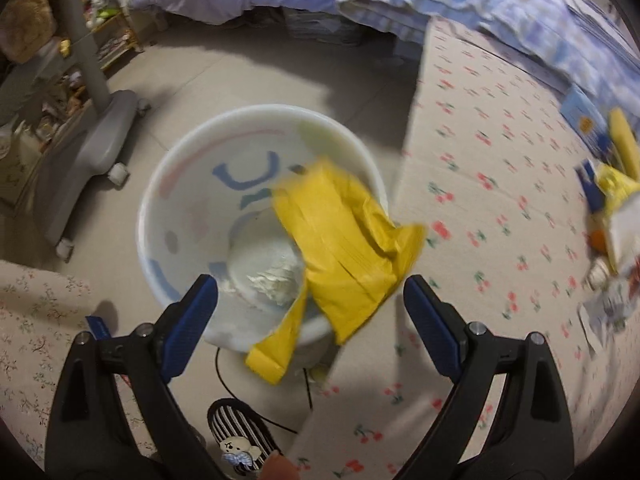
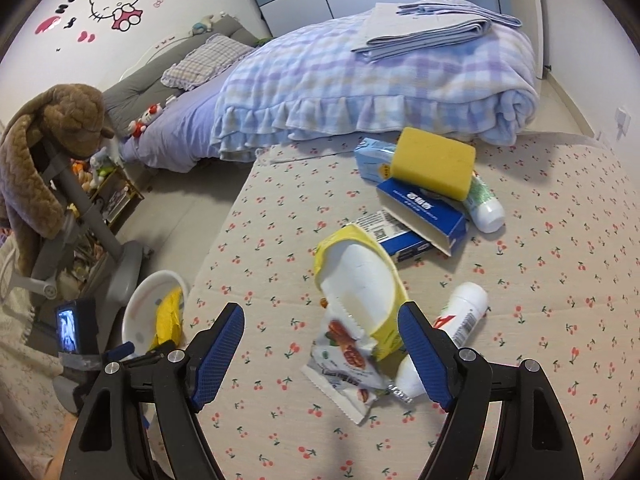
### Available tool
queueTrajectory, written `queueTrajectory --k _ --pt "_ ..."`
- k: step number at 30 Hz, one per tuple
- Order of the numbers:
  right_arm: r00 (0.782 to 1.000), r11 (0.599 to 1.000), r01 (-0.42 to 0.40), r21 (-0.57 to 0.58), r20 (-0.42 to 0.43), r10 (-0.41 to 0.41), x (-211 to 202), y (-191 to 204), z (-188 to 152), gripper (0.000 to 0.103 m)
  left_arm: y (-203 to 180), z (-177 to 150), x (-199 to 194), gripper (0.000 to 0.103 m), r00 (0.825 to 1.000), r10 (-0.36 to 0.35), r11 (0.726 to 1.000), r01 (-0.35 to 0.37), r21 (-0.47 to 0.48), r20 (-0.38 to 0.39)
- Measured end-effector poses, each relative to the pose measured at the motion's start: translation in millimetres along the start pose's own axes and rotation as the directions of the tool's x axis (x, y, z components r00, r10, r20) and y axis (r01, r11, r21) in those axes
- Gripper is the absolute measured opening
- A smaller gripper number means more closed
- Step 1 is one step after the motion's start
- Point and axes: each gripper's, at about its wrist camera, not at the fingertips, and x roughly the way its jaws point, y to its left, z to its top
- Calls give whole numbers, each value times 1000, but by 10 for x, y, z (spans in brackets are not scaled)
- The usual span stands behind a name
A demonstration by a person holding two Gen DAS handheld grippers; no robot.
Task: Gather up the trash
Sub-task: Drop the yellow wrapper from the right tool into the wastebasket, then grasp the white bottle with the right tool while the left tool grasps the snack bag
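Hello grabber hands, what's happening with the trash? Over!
Left gripper open over the white bin; yellow wrapper draped on its rim. Right gripper open above the snack wrappers on the table. Nothing blocking. Over.

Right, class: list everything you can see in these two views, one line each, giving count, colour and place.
bin: one, white, on the floor beside the table
yellow wrapper: one, draped over the bin's rim
sponge: one, yellow, atop the boxes
boxes: three, blue, far side of the table
bottles: three, white, among the litter
snack packet: one, white and red, nearest the right tongs
yellow pouch: one, torn open, mid-table
tablecloth: one, cherry print
blanket: one, checked blue, on the bed
left tongs: open
right tongs: open
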Motion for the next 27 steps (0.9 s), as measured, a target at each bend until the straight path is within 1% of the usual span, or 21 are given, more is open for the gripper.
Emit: queueTrajectory --k 3,5,9,17,19,23,27 --pt "1000 1000 6 9 3 -6 -13 -57 14 81 105 55 -5 94 998 57 998 -56 -33 14" --pt "1000 1000 10 18 3 -10 -21 -110 23 81 141 63 -12 94 999 50 997 -49 -53 12" --pt "1000 999 22 30 1 -22 -38 -209 34 81 98 57 -65 94 1000 -6 997 7 -74 7" --pt "998 994 57 88 -18 -56 -74 -518 36 81 -232 3 -190 94 993 -121 992 121 -39 -14" --pt "997 991 73 111 -37 -69 -40 -622 24 81 -317 0 -230 94 989 -145 989 145 -25 -16" --pt "988 977 121 173 -114 -102 113 -859 -28 81 -471 1 -301 94 982 -187 982 187 0 -21" --pt "977 966 134 222 -192 -92 323 -1036 -83 81 -579 -20 -340 94 976 -218 976 218 18 -30"
